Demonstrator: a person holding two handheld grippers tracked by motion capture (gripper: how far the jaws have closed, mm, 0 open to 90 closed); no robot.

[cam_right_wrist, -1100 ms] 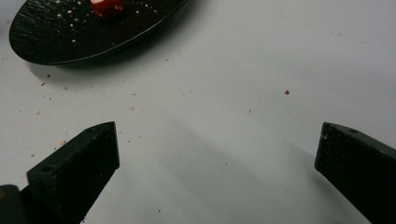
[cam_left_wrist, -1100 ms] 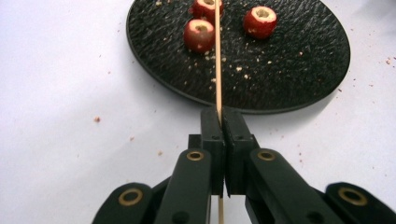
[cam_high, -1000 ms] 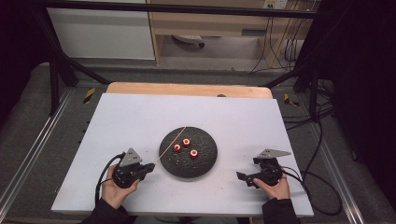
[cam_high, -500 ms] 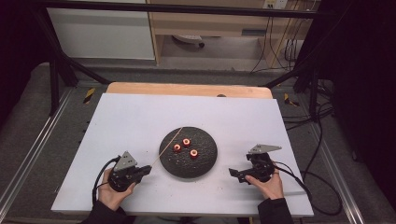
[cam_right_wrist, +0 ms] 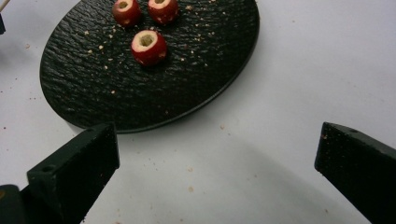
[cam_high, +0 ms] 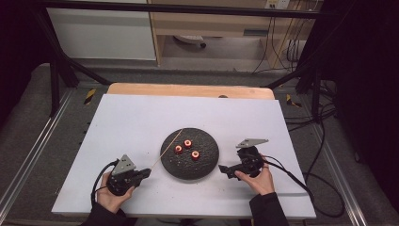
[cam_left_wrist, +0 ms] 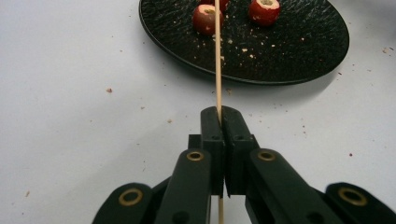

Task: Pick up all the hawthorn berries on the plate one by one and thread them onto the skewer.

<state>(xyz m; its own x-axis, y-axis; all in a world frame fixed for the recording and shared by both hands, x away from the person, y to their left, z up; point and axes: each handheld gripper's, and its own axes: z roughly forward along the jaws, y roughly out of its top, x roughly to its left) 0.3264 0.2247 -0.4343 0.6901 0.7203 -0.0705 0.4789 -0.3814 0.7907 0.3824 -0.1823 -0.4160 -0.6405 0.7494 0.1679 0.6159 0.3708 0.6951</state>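
Observation:
A round black plate (cam_high: 190, 153) lies mid-table with three small red cored fruits (cam_high: 187, 143) on it. My left gripper (cam_high: 145, 173) sits at the plate's lower left, shut on a thin wooden skewer (cam_high: 164, 149) that runs up and right over the plate's rim. In the left gripper view the jaws (cam_left_wrist: 220, 114) pinch the skewer (cam_left_wrist: 217, 56), whose far end reaches past one fruit (cam_left_wrist: 204, 19). My right gripper (cam_high: 224, 169) hovers just right of the plate, open and holding nothing. Its view shows wide-apart jaws before the plate (cam_right_wrist: 116, 79) and the nearest fruit (cam_right_wrist: 148, 46).
The plate rests on a white sheet (cam_high: 141, 117) over a wooden table (cam_high: 188, 89). Crumbs are scattered on the plate and sheet. Cables (cam_high: 301, 183) trail from the right gripper across the sheet's right side. Dark frame bars and rails surround the table.
My right gripper has moved left and a little up, toward the plate's right rim. The left gripper with the skewer has stayed in place.

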